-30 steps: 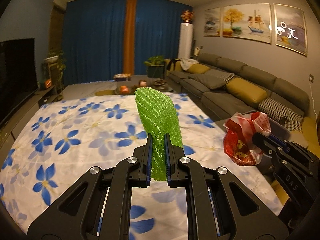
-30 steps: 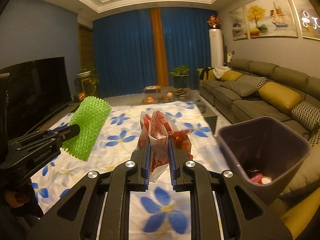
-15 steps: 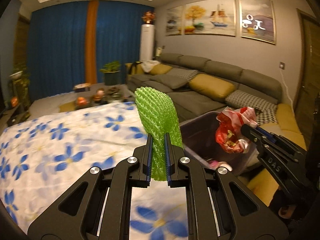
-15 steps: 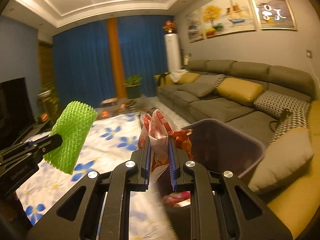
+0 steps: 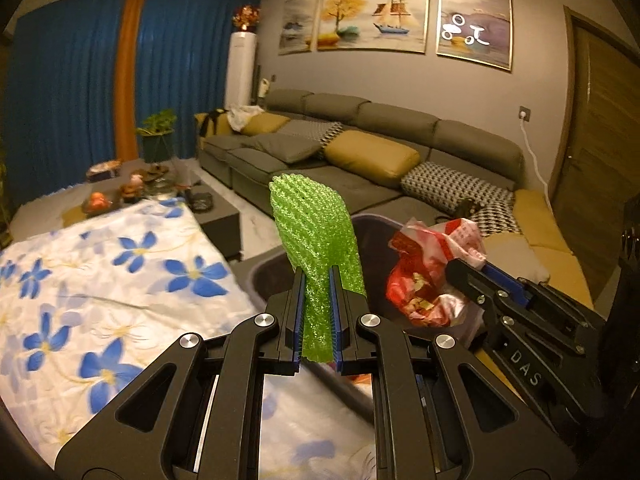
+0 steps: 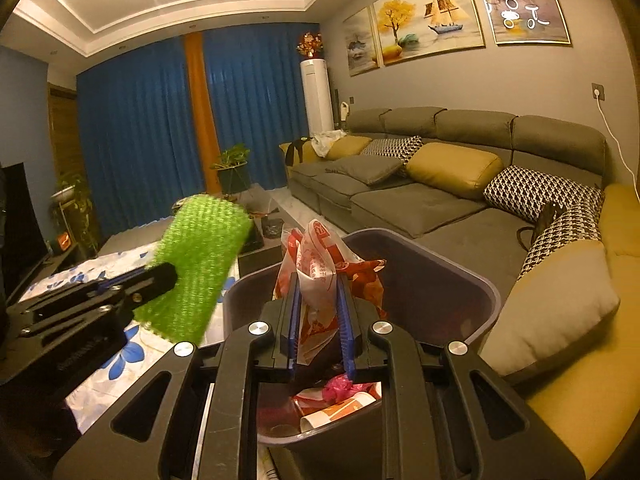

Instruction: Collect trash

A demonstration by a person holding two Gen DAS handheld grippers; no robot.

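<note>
My left gripper is shut on a green foam net sleeve, which stands upright between its blue pads. Behind it is the dark purple trash bin. My right gripper is shut on a crumpled red and white plastic bag, held over the open trash bin. Several wrappers lie in the bin's bottom. From the right wrist view the green sleeve and the left gripper hang at the bin's left rim. From the left wrist view the bag and right gripper are over the bin.
A table with a white, blue-flowered cloth lies left of the bin. A grey sofa with yellow and patterned cushions runs along the right wall, close behind the bin. A low coffee table stands further back before blue curtains.
Both grippers swung right from over the flowered table to the trash bin, carrying the sleeve and the bag. The bag now hangs over the bin's opening.
</note>
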